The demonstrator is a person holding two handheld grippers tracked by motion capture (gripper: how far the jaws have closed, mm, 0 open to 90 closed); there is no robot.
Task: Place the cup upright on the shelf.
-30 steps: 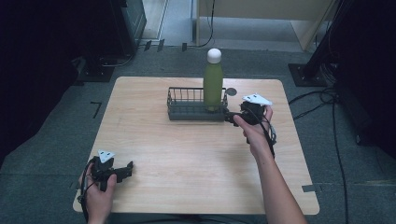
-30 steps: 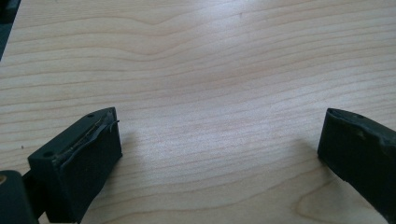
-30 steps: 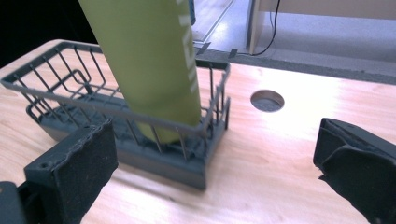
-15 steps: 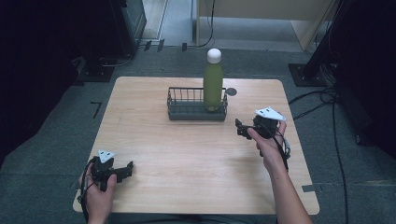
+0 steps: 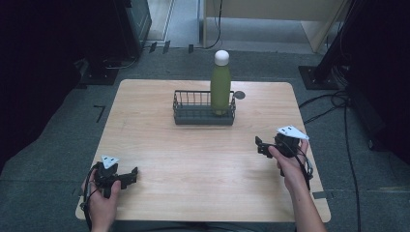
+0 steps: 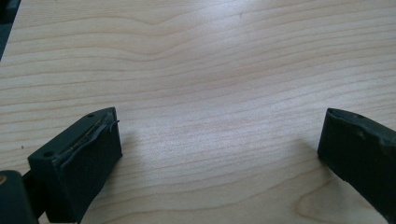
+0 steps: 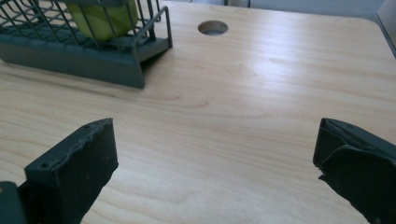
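Bottle (image 5: 220,87): green body, white cap, standing upright in the right end of the wire basket (image 5: 193,110); in the right gripper view its green base (image 7: 100,16) shows behind the mesh.
Basket: dark wire rack with a solid lower band, at the far middle of the table (image 5: 193,193); rest of its inside holds nothing that can be seen.
Table: pale wood grain, rounded corners; a round hole (image 5: 240,95) just right of the basket, near the far edge.
Right tool (image 5: 263,146): held in the person's right hand (image 5: 290,164) over the right side of the table, well apart from the basket, pointing left; jaws spread wide with bare wood between them, holding nothing.
Left tool (image 5: 131,175): held in the left hand (image 5: 99,200) at the near left corner, low over the table, pointing right; jaws spread wide, nothing between them but wood.
Plates: a grey three-cornered plate sits on top of each tool.
Floor: grey carpet around the table, cables trailing at the right.
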